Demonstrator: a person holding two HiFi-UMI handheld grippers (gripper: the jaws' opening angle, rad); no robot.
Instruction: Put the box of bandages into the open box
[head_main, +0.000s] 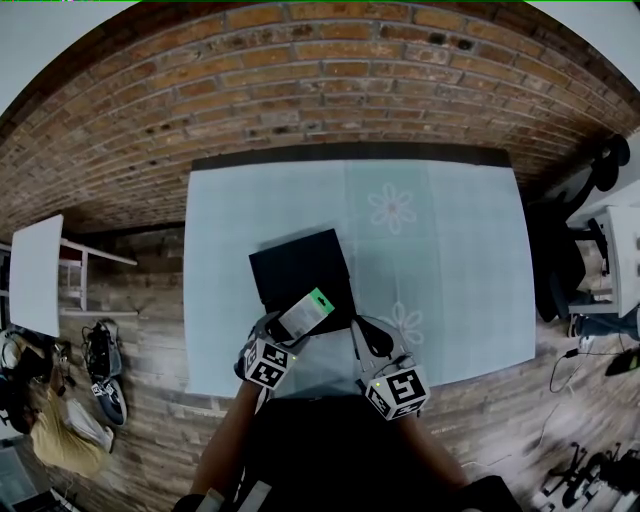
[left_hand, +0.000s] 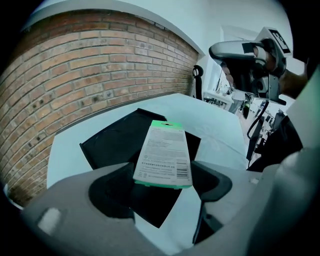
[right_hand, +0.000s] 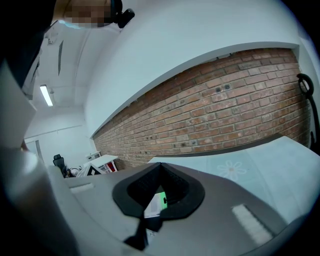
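My left gripper (left_hand: 162, 184) clamps the near end of the box of bandages (left_hand: 164, 152), tilted above the open box (left_hand: 112, 142). I cannot tell whether the two touch. My right gripper (right_hand: 159, 201), near that open box's right corner, has its jaws pressed together and empty; they block most of its view.

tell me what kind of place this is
Probably an office or lab workspace, not a home: a bare brick wall behind a cloth-covered table, a black office chair beside a white desk, and loose cables on the wood floor.
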